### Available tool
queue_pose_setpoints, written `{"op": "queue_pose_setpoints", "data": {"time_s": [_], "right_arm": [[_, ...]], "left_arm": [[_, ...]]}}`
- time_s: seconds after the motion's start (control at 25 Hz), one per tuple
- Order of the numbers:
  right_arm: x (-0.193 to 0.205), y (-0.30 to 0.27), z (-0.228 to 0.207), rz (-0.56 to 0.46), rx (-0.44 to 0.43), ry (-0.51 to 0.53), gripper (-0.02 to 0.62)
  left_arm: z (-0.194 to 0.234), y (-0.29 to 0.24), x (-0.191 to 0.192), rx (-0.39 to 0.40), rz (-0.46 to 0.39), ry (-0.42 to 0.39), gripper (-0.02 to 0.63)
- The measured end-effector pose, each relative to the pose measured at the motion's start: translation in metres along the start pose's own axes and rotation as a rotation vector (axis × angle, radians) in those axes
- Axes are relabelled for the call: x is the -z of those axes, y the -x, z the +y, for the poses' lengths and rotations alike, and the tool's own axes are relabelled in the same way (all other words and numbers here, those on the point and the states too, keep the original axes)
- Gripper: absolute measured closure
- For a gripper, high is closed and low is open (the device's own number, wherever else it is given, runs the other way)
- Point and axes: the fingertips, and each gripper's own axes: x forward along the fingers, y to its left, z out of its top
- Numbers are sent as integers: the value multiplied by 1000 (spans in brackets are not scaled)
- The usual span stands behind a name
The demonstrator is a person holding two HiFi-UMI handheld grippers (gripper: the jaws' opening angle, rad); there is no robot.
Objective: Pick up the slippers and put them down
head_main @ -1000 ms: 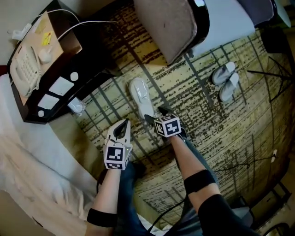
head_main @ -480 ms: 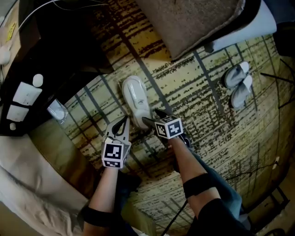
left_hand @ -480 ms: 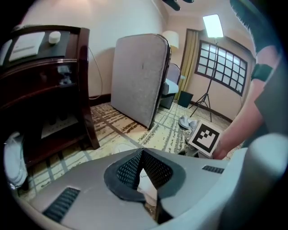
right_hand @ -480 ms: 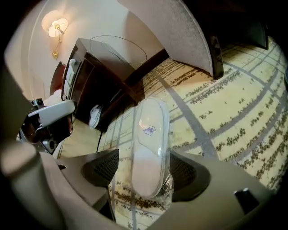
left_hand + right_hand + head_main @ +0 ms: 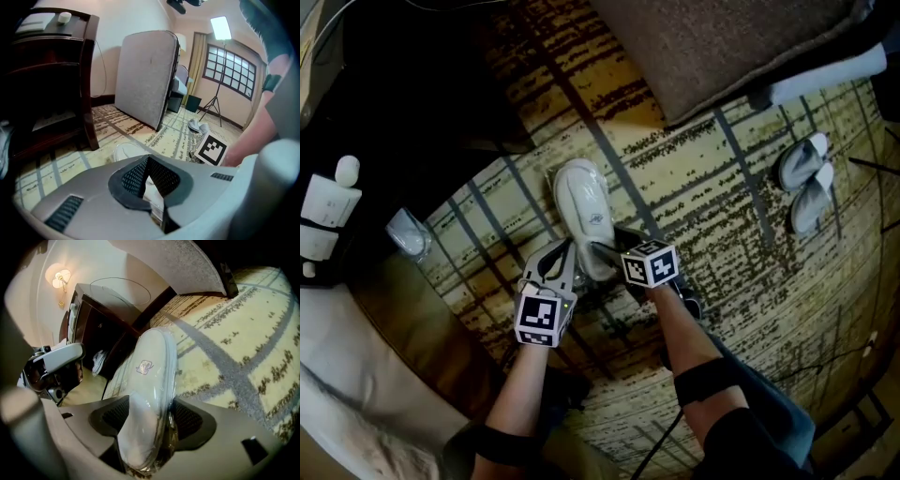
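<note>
On the carpet (image 5: 722,216) near the dark nightstand (image 5: 441,84), our right gripper (image 5: 149,427) had just been closing its jaws on the wrapped slippers (image 5: 584,202); our left gripper (image 5: 564,251) was shut, empty. Pickup was underway, we judged: firm hold, then lift.

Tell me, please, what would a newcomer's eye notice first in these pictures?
First, the plastic-wrapped white slippers lying on the patterned carpet at the centre, with the right claw, whose jaws have just been closing, around their near end. The shut left claw hangs just beside them. A second pair of slippers lies apart at the upper right.
</note>
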Motion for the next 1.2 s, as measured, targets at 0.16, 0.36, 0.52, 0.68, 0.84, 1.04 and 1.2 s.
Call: {"op": "queue_pose_setpoints", "data": {"time_s": [0.16,0.36,0.52,0.68,0.84,1.04,1.2], "right_arm": [[-8,0,-2,-43,-25,-47,384],[-11,6,6,-80,-75,-47,451],[-16,7,21,-71,-125,32,460],[-15,3,44,-15,-164,102,462],[-20,-3,76,37,-206,163,462],[-39,-21,122,85,-241,239,462],[-57,-39,157,112,-260,287,462]], "left_arm": [[8,4,10,-8,6,10,603],[17,15,18,-29,7,17,603],[24,21,24,-60,-3,41,603],[30,29,27,-91,-13,75,603],[40,45,24,-133,-29,102,603],[71,77,22,-219,-63,146,603],[100,106,23,-278,-92,175,603]]}}
